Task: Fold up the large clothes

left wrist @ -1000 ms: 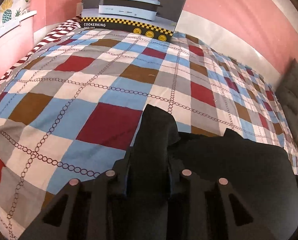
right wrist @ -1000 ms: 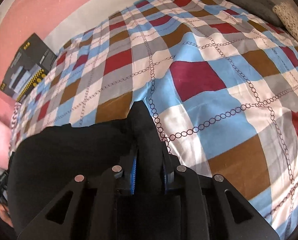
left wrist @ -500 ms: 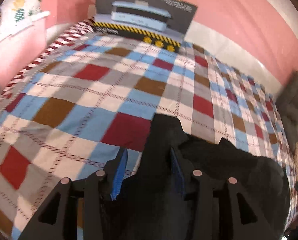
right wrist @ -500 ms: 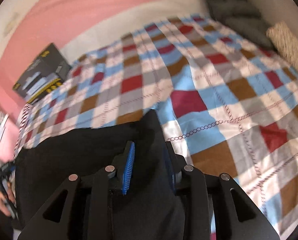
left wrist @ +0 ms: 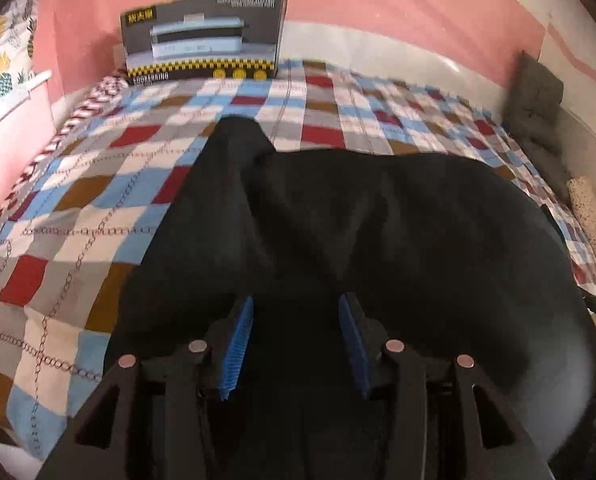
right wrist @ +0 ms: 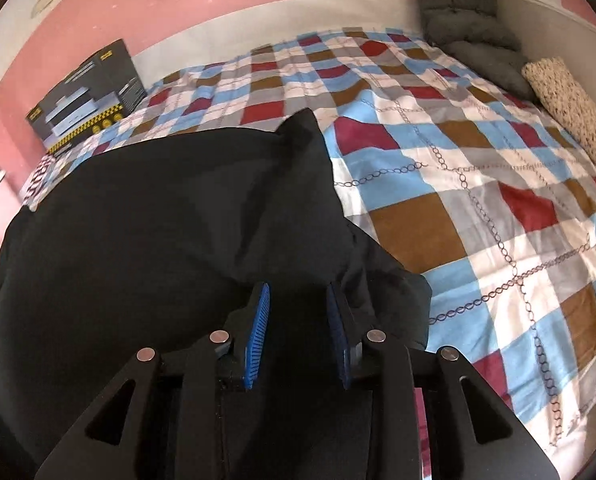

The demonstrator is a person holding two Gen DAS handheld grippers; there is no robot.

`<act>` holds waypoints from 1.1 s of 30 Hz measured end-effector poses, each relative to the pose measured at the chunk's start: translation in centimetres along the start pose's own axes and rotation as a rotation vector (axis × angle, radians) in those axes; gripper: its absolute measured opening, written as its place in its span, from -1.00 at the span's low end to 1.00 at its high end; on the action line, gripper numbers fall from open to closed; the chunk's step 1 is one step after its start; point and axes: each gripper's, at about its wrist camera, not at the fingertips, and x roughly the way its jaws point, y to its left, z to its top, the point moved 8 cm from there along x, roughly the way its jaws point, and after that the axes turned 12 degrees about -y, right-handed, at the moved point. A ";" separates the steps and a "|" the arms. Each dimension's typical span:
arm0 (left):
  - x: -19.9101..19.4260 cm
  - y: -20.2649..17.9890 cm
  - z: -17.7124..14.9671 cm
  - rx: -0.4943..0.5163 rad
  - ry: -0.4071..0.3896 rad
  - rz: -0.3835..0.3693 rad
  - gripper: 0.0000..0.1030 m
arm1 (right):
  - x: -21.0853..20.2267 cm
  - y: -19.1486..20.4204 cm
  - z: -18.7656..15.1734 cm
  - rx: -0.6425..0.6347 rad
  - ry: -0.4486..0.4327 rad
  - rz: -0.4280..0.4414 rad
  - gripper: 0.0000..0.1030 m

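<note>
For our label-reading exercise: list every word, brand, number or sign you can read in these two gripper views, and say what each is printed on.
Cardboard box against the pink wall, at the edge of the checked bedspread:
Yellow patch at its top left: characters too blurred to read.
White line along its top right: too blurred to read.
White brand line under the yellow-black checker band: blurred, not readable for certain.
Right wrist view of the same box: print too small to read.
Black garment: no text visible.

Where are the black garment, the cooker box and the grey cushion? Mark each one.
black garment [left wrist: 398, 220], left wrist view, on the middle of its spread cloth.
cooker box [left wrist: 201, 38], left wrist view, on its printed front face.
grey cushion [right wrist: 462, 12], right wrist view, on its quilted upper part.
</note>
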 end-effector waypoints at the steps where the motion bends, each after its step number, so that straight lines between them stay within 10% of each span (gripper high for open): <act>1: 0.2 0.1 0.1 -0.013 -0.001 -0.004 -0.09 | 0.2 0.0 -0.1 -0.011 0.001 -0.001 -0.43; 7: -0.9 -0.2 0.1 0.009 0.029 0.037 -0.10 | -1.4 0.4 0.7 -0.040 0.020 -0.061 -0.42; 16: -5.0 -9.2 -1.6 0.110 -0.009 -0.165 -0.09 | -6.2 10.4 -1.2 -0.150 -0.050 0.163 -0.41; 33: -2.2 -9.0 -2.8 0.204 0.017 -0.062 0.21 | -4.6 10.1 -2.3 -0.280 -0.075 0.054 -0.40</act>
